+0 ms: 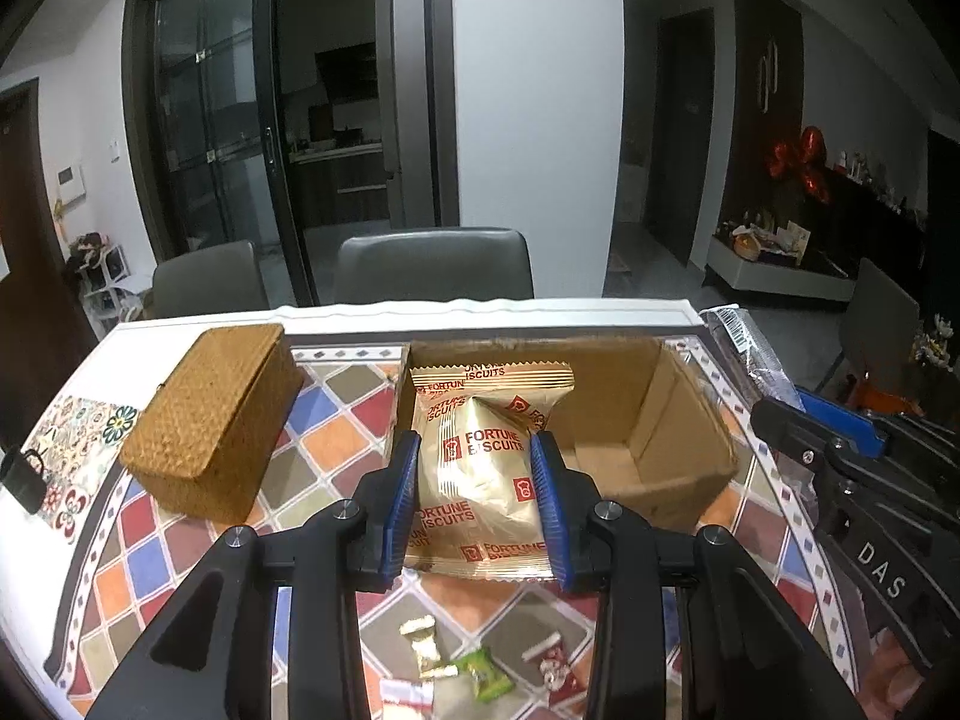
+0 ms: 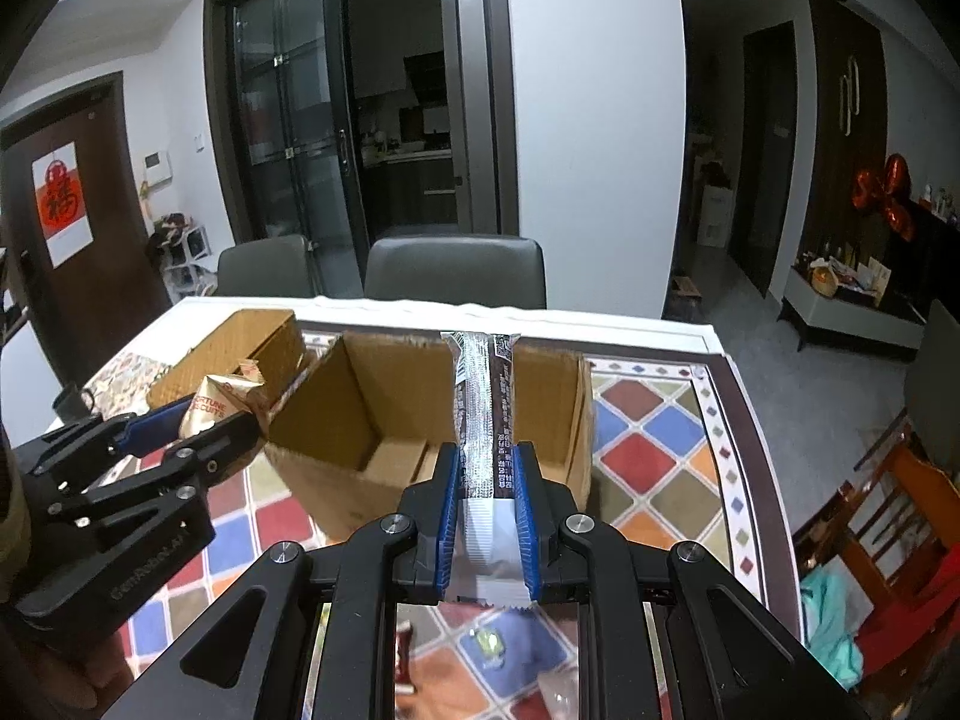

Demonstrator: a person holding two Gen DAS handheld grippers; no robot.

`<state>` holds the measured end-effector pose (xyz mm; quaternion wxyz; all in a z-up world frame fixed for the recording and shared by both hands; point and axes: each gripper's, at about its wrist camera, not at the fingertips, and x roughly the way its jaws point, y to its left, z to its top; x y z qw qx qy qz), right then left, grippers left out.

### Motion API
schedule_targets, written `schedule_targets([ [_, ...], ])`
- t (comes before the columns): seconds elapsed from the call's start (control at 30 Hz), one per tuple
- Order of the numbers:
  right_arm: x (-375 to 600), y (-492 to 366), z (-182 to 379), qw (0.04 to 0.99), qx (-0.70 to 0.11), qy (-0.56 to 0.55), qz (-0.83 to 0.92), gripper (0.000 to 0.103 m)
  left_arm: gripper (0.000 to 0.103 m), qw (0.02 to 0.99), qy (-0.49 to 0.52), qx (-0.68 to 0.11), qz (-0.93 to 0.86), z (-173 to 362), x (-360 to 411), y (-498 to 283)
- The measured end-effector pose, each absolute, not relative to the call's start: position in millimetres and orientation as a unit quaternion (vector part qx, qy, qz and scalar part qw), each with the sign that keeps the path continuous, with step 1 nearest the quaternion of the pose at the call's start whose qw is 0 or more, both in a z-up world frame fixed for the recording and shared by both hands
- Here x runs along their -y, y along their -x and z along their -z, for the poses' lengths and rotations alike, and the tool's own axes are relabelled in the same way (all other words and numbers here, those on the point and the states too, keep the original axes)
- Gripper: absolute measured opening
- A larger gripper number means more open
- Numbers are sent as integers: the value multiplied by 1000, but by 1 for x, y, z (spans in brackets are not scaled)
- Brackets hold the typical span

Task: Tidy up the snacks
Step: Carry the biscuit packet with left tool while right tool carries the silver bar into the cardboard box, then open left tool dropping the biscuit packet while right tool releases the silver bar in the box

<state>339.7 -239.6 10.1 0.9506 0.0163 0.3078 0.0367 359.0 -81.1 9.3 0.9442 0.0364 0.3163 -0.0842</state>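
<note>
1. The biscuit packet (image 1: pixel 480 474) is glossy gold foil, crinkled and shiny.
2. The snack bar wrapper (image 2: pixel 486 420) is shiny silver and dark film.
3. The cardboard box (image 1: pixel 678 420) is matt brown corrugated paper.
4. The woven box (image 1: pixel 216 420) looks rough and fibrous.
5. The table (image 1: pixel 336 414) has a smooth, glossy tiled pattern.
6. Each claw, left claw (image 1: pixel 477 510) and right claw (image 2: pixel 487 516), is matt black plastic with ribbed blue pads (image 1: pixel 401 504) and metal screws.
</note>
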Motion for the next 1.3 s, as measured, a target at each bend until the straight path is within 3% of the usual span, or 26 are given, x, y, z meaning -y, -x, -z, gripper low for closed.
schedule_targets([
  [1.3, 248, -437, 23, 939, -344, -28, -17, 19, 37, 933, -26, -349, 79, 22, 80, -448],
])
